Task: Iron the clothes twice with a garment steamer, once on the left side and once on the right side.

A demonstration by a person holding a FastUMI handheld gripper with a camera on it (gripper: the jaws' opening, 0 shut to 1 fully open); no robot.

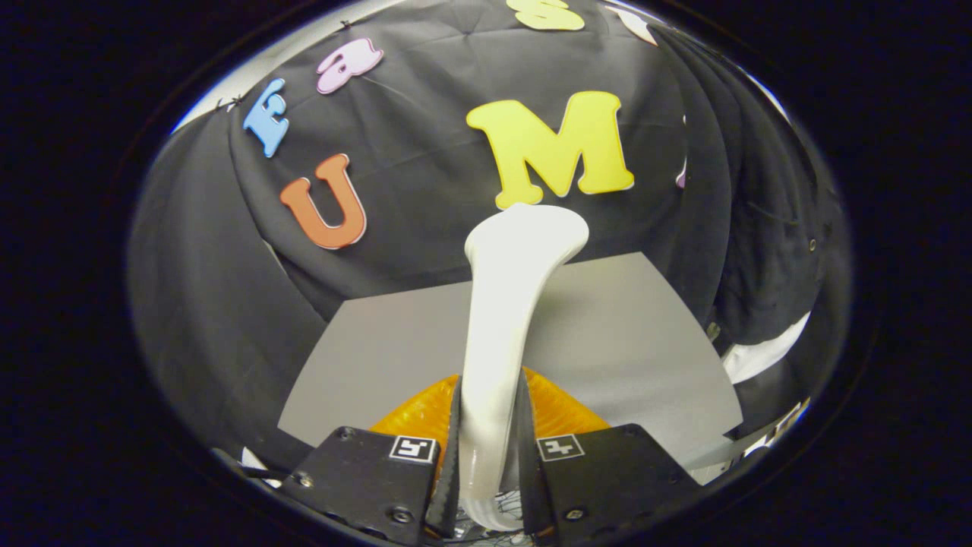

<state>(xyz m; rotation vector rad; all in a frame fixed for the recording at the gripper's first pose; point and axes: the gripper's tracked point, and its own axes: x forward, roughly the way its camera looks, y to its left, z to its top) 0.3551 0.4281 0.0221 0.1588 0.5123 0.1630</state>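
Observation:
A white garment steamer [505, 304] stands up between my fingers, its narrow handle clamped by both of them and its wider head flaring above. My gripper [490, 448] is shut on that handle. An orange translucent part [558, 410] of the steamer bulges out on both sides just behind the fingers. Dark clothes [759, 251] hang off to the right, beyond the table's corner.
A grey tabletop [623, 342] lies under and beyond the steamer, its far edge meeting the black cloth wall [425, 144]. Something white [763, 353] shows below the hanging clothes at the right.

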